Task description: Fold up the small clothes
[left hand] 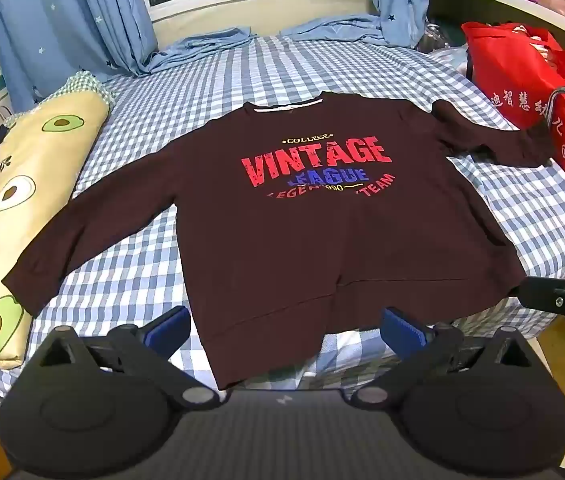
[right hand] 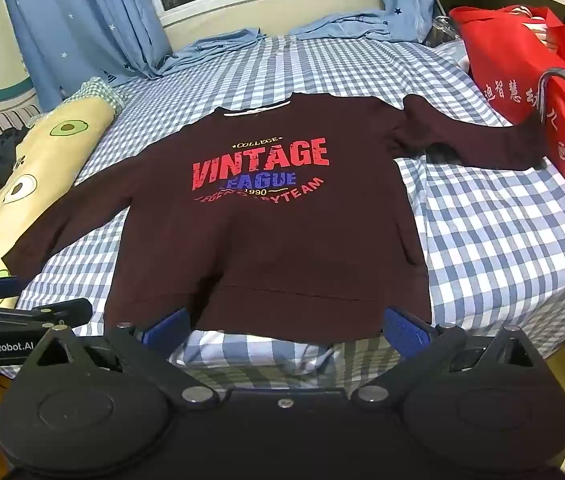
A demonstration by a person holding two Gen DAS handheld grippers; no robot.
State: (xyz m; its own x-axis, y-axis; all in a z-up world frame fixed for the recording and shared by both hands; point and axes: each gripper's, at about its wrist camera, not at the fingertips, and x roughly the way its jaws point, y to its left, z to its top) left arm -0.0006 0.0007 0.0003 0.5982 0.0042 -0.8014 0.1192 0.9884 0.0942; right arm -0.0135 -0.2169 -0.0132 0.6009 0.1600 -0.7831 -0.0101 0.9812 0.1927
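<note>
the left gripper stands wide open, its two blue-padded fingers spread apart and holding nothing; the hem of the one dark maroon sweatshirt lies between and just beyond them, hanging a little over the near edge of the bed, though whether the pads touch the cloth cannot be told. the right gripper is likewise spread wide and empty, its blue fingers standing just at the sweatshirt hem, one near each lower corner. each gripper shows at the edge of the other's view, black with a printed label. the sweatshirt is soft knit, laid flat and face up ahead of both grippers, with a ribbed waistband, a thin white line at the collar, and red, blue and yellow lettering across the chest. its two long sleeves are spread outward, one to the left toward a long yellow pillow printed with avocados, one to the right, its cuff reaching two red fabric bags with white characters. under it all lies a blue and white checked sheet. farther ahead, two light blue star-patterned curtains hang at a window, their ends pooling on the bed.
</note>
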